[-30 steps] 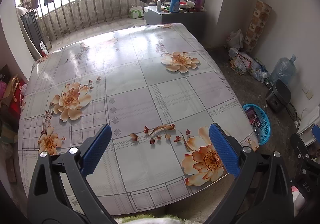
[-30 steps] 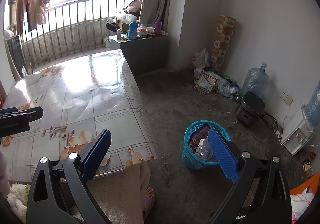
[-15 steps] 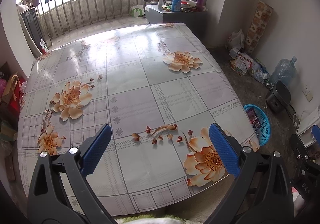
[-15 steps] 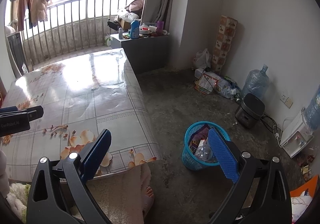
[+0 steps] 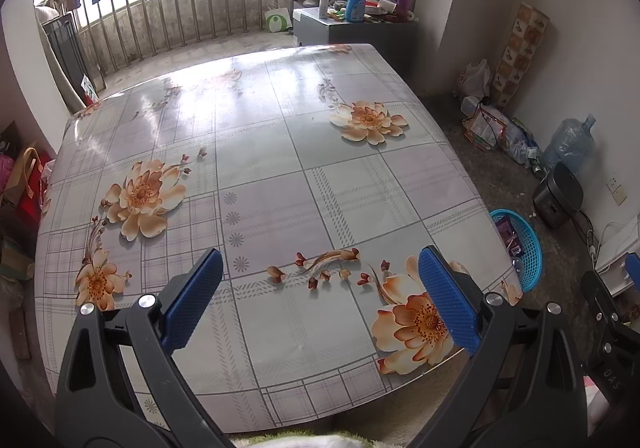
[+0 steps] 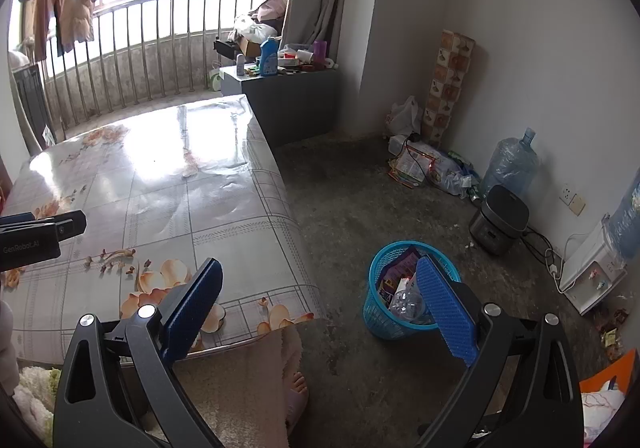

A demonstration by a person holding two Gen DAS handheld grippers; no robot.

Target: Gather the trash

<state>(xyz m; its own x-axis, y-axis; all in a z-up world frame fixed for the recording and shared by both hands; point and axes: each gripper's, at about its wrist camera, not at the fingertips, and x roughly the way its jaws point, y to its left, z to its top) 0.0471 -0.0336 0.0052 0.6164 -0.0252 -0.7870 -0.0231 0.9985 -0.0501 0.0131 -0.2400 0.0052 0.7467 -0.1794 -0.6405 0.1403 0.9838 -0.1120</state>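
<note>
Desk (image 5: 260,152), large, covered in a glossy checked cloth printed with orange flowers; surface bare of loose items in both views. Bare concrete floor (image 6: 360,188) off its right edge.

Grey cabinet (image 6: 288,96) beyond the far right corner of the desk, top crowded with a blue bottle (image 6: 269,57) and small containers. Railing with hanging clothes behind.

Left gripper (image 5: 320,298), black frame with blue pads, hovering over the near edge of the desk; fingers (image 5: 192,298) spread wide, released, nothing between them. Its black body also visible at the left margin of the right wrist view.

Right gripper (image 6: 318,306), same build, hovering past the near right corner of the desk, over the floor; fingers (image 6: 446,310) spread wide, released, grasping nothing.

Blue trash basket (image 6: 378,312), mesh plastic, standing on the floor just off the near right corner of the desk; holds wrappers and a crumpled clear plastic bottle (image 6: 406,302). Right finger overlaps its rim in the right wrist view.

Water jug (image 6: 510,164) and dark cooker (image 6: 500,218) along the right wall, with scattered bags and packets near them.

Bare foot (image 6: 298,388) under the near edge of the desk.
</note>
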